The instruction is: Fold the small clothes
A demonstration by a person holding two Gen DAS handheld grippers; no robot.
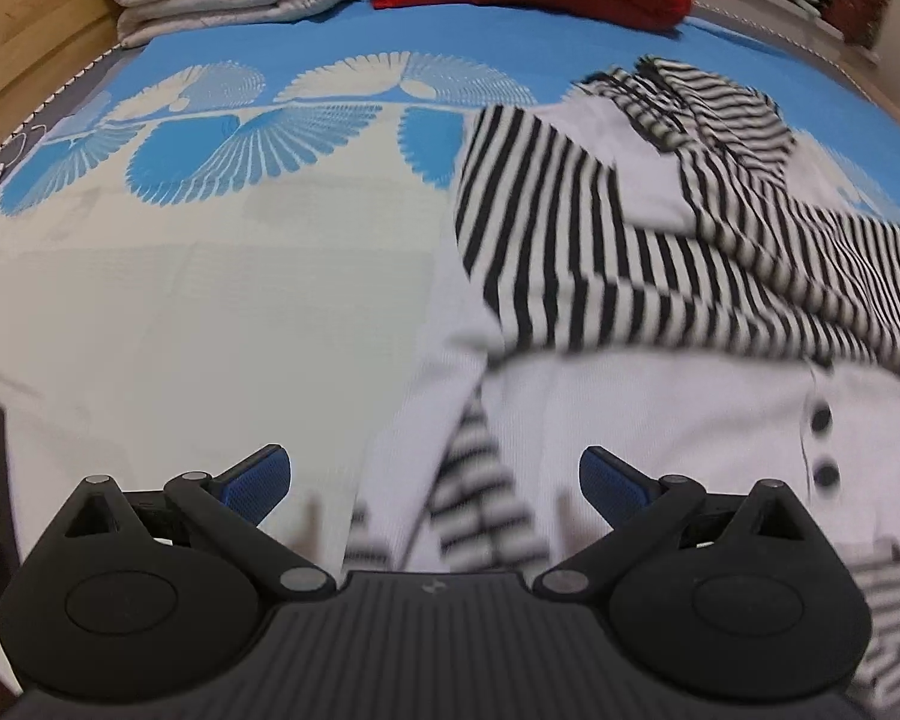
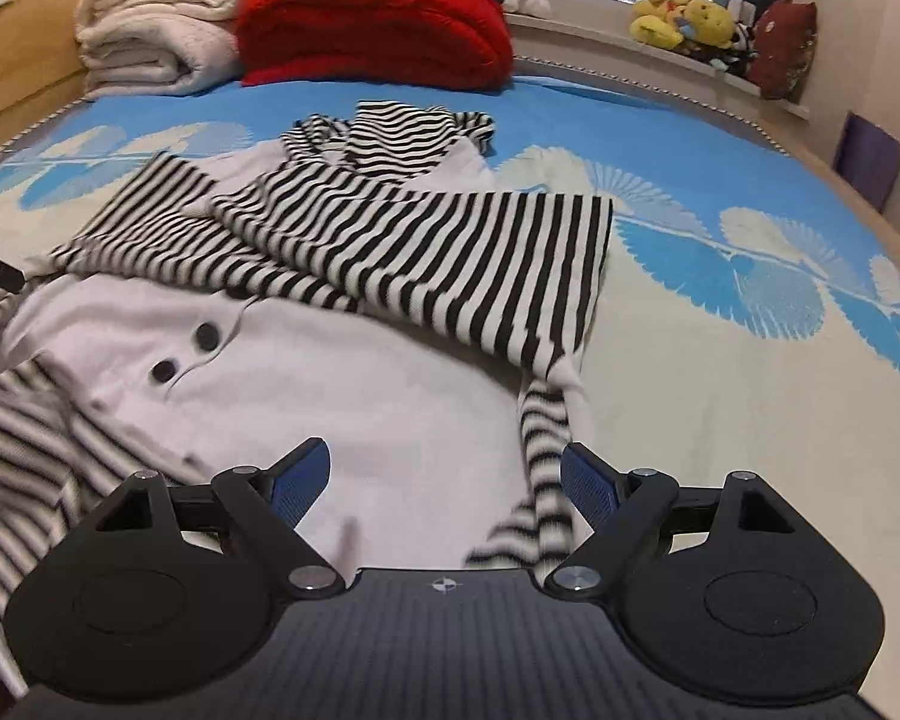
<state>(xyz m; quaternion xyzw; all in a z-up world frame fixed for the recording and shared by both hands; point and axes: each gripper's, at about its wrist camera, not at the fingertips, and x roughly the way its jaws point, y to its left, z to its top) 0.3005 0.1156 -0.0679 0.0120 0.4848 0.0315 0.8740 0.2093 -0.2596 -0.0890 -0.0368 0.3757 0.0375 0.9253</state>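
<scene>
A small white garment (image 2: 330,372) with black-and-white striped sleeves and hood lies on the bed; both striped sleeves (image 2: 450,240) are folded across its chest, and two dark buttons (image 2: 205,335) show. In the left wrist view the garment (image 1: 660,420) fills the right half. My left gripper (image 1: 435,480) is open and empty, over the garment's lower left edge with its striped trim. My right gripper (image 2: 445,477) is open and empty, over the garment's lower right edge, a striped strip (image 2: 543,438) just inside its right finger.
The bed has a blue and pale patterned cover (image 1: 210,252). A folded white blanket (image 2: 150,42) and a red blanket (image 2: 372,30) lie at the far end. Plush toys (image 2: 684,18) sit on the window ledge. A wooden bed frame (image 1: 24,42) runs along the left.
</scene>
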